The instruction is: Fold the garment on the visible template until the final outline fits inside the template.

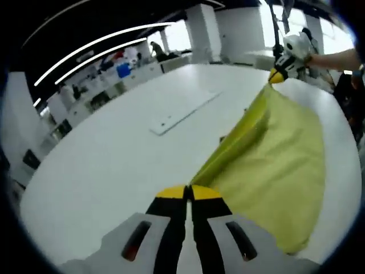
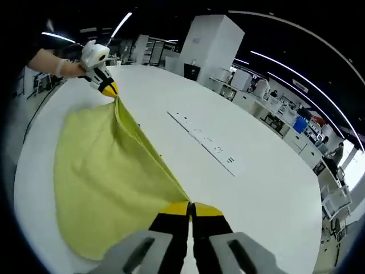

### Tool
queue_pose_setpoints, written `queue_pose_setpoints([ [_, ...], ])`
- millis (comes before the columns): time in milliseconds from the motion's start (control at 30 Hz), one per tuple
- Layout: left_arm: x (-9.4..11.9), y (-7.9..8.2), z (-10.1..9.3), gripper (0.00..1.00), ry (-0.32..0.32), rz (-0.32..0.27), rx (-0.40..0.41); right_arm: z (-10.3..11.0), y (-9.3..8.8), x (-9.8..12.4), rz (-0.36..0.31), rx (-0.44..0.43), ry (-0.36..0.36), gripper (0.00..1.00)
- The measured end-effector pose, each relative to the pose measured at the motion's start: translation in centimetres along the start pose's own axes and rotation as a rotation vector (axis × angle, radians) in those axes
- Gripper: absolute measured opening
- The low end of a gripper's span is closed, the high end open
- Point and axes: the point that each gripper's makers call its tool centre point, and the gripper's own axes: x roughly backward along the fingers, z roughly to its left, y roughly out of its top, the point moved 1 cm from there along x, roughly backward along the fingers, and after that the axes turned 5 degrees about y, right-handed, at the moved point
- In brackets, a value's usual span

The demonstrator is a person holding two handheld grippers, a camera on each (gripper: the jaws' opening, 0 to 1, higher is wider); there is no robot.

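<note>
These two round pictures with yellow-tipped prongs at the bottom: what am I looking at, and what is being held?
A person holds a two-jaw gripper in each hand; no robot arm. Each picture comes from a fisheye camera riding on one gripper. In the left gripper view, the left gripper has its jaws shut on one end of a yellow-green garment. In the right gripper view, the right gripper is shut on the other end. Each view also shows the other gripper far off. The garment is stretched between them over a white table with a flat strip.
</note>
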Motion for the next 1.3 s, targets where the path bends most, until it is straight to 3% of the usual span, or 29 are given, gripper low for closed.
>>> queue_pose_setpoints([
  [267,-2.2,-1.5,0.7,0.00,-0.022,0.054,0.060,-0.1,-1.5,-2.0,0.032,-0.037,0.011,0.00],
  [567,-1.7,-1.8,-0.6,0.00,-0.023,0.074,0.106,0.1,-2.6,-3.0,0.056,-0.054,0.020,0.00],
  [933,-1.5,-2.4,-1.4,0.00,-0.032,0.092,0.100,-0.2,-3.9,-3.7,0.093,-0.062,0.026,0.00],
  [1067,-2.4,-2.3,-0.2,0.00,-0.038,0.092,0.071,0.2,-3.9,-3.5,0.085,-0.077,0.023,0.00],
  [1200,-1.9,-2.3,-0.9,0.00,-0.035,0.092,0.076,0.2,-3.9,-3.6,0.086,-0.075,0.025,0.00],
  [1300,-2.3,-2.4,-0.4,0.00,-0.039,0.089,0.078,0.3,-3.9,-3.5,0.087,-0.067,0.024,0.00],
])
